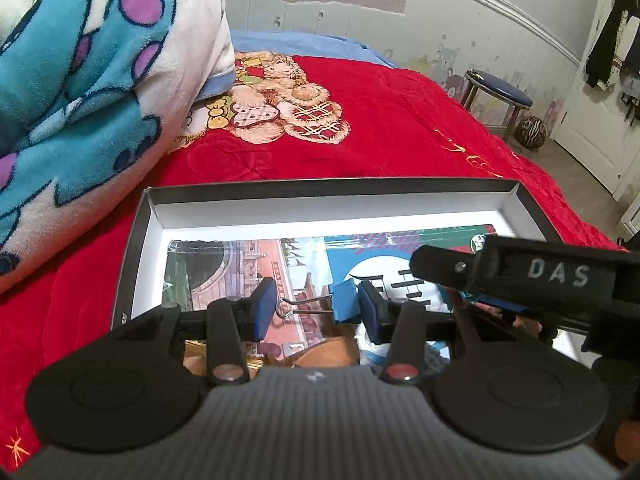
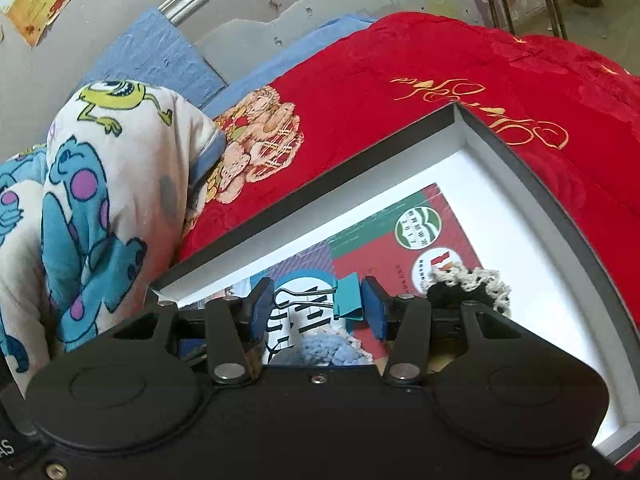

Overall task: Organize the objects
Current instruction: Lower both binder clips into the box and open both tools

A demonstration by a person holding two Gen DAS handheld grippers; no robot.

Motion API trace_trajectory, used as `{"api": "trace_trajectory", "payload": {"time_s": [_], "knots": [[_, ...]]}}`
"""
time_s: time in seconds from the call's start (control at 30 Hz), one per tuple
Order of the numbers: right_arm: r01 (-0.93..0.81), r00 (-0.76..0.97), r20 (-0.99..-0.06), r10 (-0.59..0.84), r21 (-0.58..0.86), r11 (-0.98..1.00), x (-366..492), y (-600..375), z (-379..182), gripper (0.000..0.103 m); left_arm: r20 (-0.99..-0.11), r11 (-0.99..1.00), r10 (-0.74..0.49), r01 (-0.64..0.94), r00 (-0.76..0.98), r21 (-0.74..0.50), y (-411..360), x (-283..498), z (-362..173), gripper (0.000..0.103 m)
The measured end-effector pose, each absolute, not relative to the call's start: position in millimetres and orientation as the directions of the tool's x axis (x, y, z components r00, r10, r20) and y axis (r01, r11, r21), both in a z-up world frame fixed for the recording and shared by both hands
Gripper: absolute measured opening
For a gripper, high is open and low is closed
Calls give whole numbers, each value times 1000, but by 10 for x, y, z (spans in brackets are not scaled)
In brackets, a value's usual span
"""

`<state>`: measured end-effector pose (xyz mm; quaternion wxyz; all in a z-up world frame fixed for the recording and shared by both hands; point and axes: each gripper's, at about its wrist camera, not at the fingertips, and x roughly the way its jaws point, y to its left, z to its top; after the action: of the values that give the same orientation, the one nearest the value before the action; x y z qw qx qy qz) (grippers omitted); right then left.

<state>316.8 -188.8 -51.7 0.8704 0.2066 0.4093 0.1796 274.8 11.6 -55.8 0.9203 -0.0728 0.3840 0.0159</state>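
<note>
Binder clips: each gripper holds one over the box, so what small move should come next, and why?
Probably lower and release. The left gripper holds a blue clip and the right gripper a teal clip, both already above the open box, over the cards lying in it. Opening the fingers close to the bottom should drop them inside.

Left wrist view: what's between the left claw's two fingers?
A blue binder clip, wire handles pointing at the left finger pad, held over the cards in the open box. Left wrist view shows it.
</note>
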Motion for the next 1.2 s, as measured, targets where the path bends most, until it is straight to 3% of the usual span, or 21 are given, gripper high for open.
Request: {"api": "trace_trajectory", "payload": {"time_s": [0.2,0.33,0.4,0.5,0.8,0.97,1.07,1.2], "knots": [[-157,609,-648,457,467,870,3135,-1811,-503,47,-709,989,-24,-87,705,-120,113,2741,-564,50],[-149,568,-599,564,599,786,3163,-1897,-585,47,-706,988,-26,-89,707,-126,103,2732,-570,51],[-172,572,-605,553,571,803,3143,-1865,-574,46,-706,988,-26,-88,708,-125,96,2727,-574,50],[-178,583,-621,524,532,828,3115,-1802,-547,46,-697,990,-36,-71,716,-124,89,2698,-584,58],[-180,599,-621,506,511,840,3078,-1767,-530,48,-699,994,-34,-50,714,-99,75,2612,-477,62],[-220,622,-587,518,504,835,3035,-1740,-482,59,-624,999,43,-17,780,47,-68,2362,-273,79],[-229,647,-554,524,514,826,2991,-1754,-403,71,-605,999,31,-30,796,13,-1,2225,-203,84],[-223,673,-535,512,513,829,2883,-1789,-190,73,-587,996,70,-86,806,1,65,1849,-63,87]]}}
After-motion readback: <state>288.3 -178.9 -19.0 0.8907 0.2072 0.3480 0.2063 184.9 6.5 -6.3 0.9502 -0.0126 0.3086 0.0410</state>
